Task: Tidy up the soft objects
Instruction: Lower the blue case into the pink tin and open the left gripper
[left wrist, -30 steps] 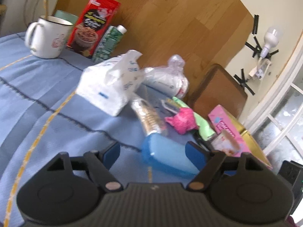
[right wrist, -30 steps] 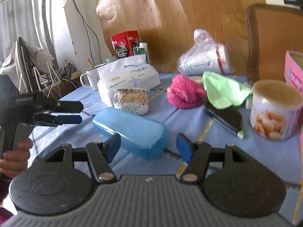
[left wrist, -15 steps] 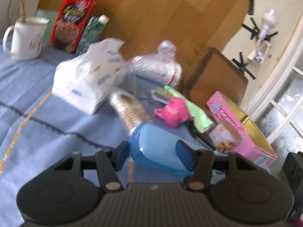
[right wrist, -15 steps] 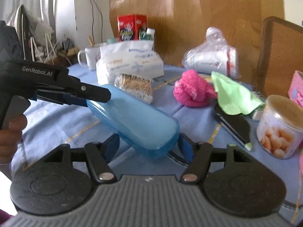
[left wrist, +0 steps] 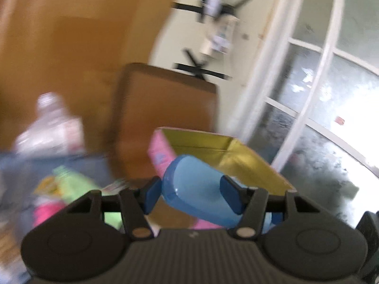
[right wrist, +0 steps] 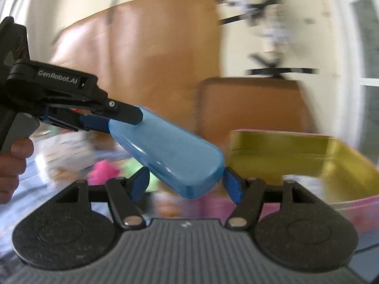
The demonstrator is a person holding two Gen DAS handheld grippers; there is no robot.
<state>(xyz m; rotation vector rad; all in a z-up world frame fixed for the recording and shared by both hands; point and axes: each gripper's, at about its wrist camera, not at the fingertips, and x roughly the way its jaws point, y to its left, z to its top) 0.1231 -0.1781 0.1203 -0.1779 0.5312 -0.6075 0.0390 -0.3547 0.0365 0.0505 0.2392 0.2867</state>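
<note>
My left gripper (left wrist: 193, 195) is shut on a blue oval case (left wrist: 199, 194) and holds it in the air, tilted, near the open pink box with a gold inside (left wrist: 227, 158). In the right wrist view the left gripper (right wrist: 113, 118) grips the near end of the blue case (right wrist: 170, 151), whose far end hangs between the fingers of my open right gripper (right wrist: 186, 184). The gold-lined box (right wrist: 296, 156) lies to the right. A pink fluffy item (left wrist: 46, 213) and a green cloth (left wrist: 75, 184) lie on the blue tablecloth, blurred.
A brown chair back (left wrist: 165, 118) stands behind the box. A clear plastic bag (left wrist: 49, 130) lies at the far left. A wooden panel (right wrist: 142, 66) and a white window frame (left wrist: 308, 94) are behind. Both views are motion-blurred.
My left gripper has lifted the blue case off the table and swung it right, toward the pink box. The right gripper has turned right with it and stays open.
</note>
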